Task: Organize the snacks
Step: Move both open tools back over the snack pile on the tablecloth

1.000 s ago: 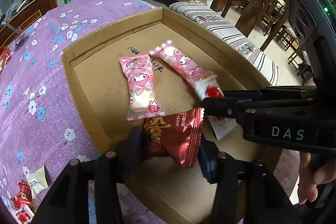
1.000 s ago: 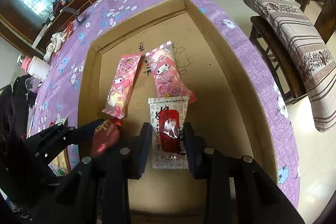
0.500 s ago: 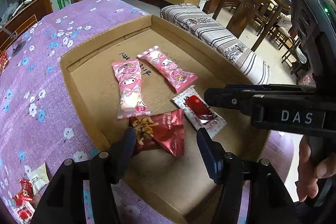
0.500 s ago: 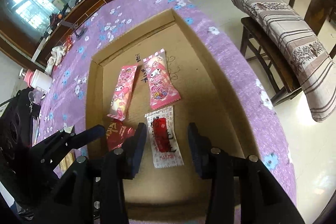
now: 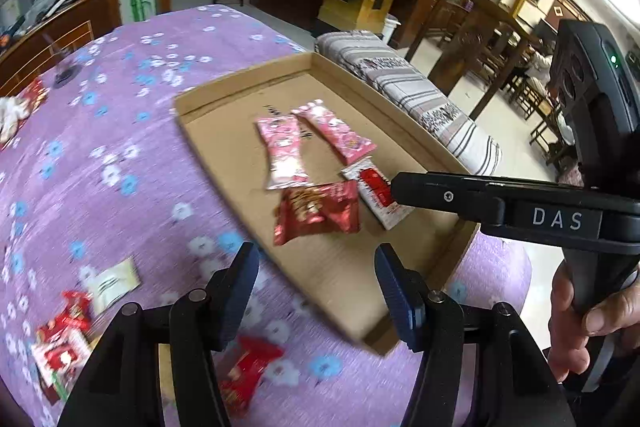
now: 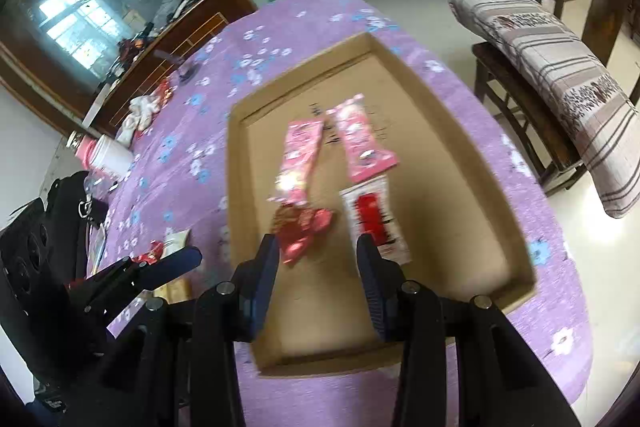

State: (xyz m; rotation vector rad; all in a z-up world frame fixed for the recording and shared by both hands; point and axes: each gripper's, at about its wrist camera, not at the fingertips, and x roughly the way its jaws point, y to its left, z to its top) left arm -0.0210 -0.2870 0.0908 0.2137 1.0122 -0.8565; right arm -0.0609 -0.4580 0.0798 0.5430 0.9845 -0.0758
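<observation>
Jaws of both grippers apart, above cardboard tray [image 6: 472,147] near edge.

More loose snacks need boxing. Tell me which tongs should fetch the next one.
Left. The left tongs hang open over the purple cloth, near the loose red packet. The right tongs, also open, sit over the cardboard tray.

Four snack packets [image 5: 316,215] in the cardboard tray [image 5: 400,279], others, seemingly wrapped sweets [image 5: 64,339], outside.
</observation>
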